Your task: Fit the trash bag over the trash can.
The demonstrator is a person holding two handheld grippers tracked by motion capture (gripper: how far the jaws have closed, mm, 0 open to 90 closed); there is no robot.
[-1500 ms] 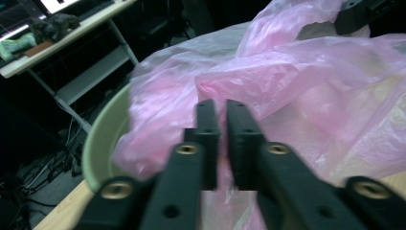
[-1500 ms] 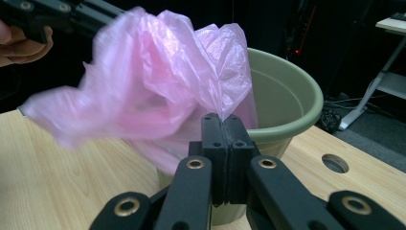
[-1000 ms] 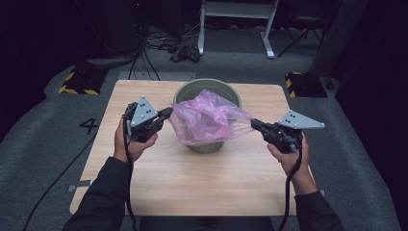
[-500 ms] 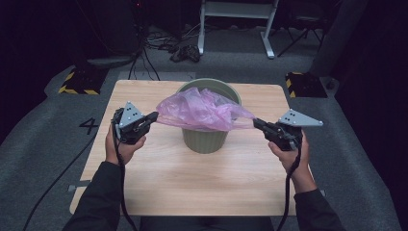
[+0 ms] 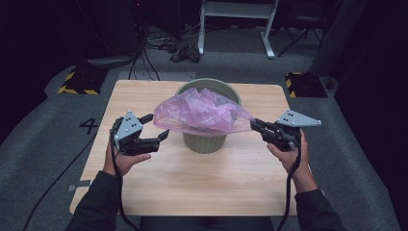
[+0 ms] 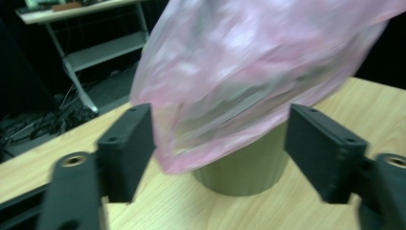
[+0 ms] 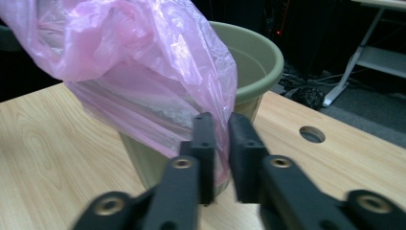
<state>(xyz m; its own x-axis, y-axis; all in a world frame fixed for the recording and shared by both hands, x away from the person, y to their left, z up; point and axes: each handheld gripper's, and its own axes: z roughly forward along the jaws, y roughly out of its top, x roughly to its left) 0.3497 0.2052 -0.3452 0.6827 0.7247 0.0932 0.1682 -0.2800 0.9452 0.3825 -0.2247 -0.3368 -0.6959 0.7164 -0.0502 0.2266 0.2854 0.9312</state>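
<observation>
Left tongs [image 5: 155,127] just sprung wide, nothing gripped; right tongs [image 5: 254,124] nearly closed, pinching.

Left gripper [image 5: 155,129] fingers now wide apart, off the pink bag [image 5: 202,111].

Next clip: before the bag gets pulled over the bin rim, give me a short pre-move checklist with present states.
1. Left gripper fingers open, just opened, nothing between them: ok.
2. Left side of the pink bag held: not ok, it hangs free.
3. Right gripper pinching the bag's edge: ok.
4. Green bin upright on the table: ok.
5. Bag mouth over the bin rim: not ok, bunched on top.
6. Bag free of tears: cannot tell.
</observation>
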